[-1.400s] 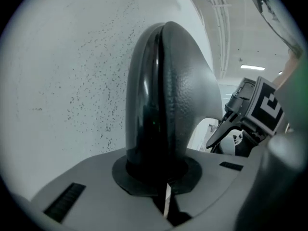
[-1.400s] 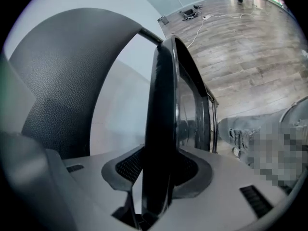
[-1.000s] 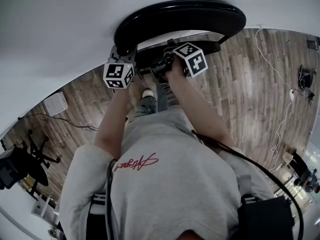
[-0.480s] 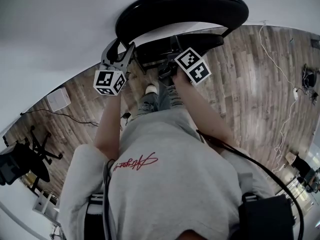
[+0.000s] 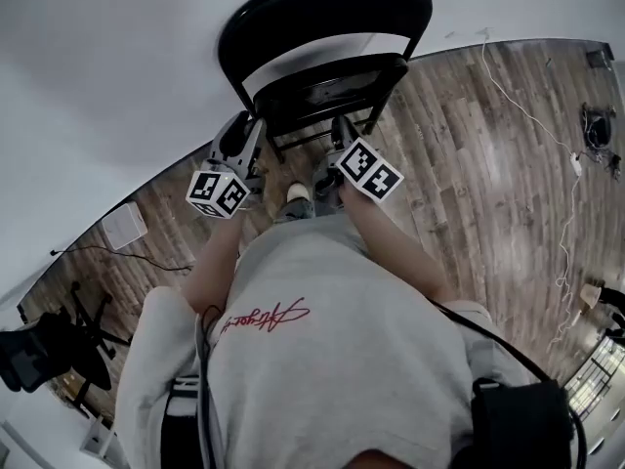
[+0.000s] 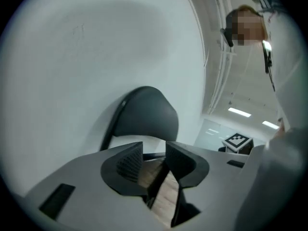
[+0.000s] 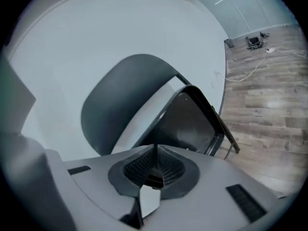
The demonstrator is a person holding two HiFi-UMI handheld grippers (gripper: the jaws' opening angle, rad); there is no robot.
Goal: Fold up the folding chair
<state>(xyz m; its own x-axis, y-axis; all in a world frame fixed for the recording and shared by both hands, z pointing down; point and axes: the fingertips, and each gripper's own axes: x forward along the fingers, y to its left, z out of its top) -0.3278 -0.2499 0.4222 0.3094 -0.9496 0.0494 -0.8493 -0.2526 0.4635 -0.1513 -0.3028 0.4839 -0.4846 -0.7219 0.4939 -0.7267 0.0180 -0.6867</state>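
The black folding chair [image 5: 322, 13] stands by the white wall with its seat [image 5: 327, 91] tipped up close to the backrest. Both grippers hang apart from it, just on my side of it. My left gripper [image 5: 242, 130] is near the chair's left leg; its jaws are closing with nothing between them, and the chair's backrest [image 6: 144, 114] shows beyond the left gripper [image 6: 154, 158]. My right gripper [image 5: 344, 130] is near the right leg. In the right gripper view its pads meet at the right gripper [image 7: 155, 165], empty, with the seat's underside [image 7: 187, 119] ahead.
The white wall [image 5: 98, 66] rises right behind the chair. A person's shoe [image 5: 298, 193] stands on the wood floor between the grippers. A white box [image 5: 125, 225] and a black office chair [image 5: 49, 350] are at the left; cables [image 5: 557, 164] run along the right.
Both grippers have drawn back from the chair toward the person. The left jaws, shut on the frame a second ago, have let go. The right jaws have closed on nothing.
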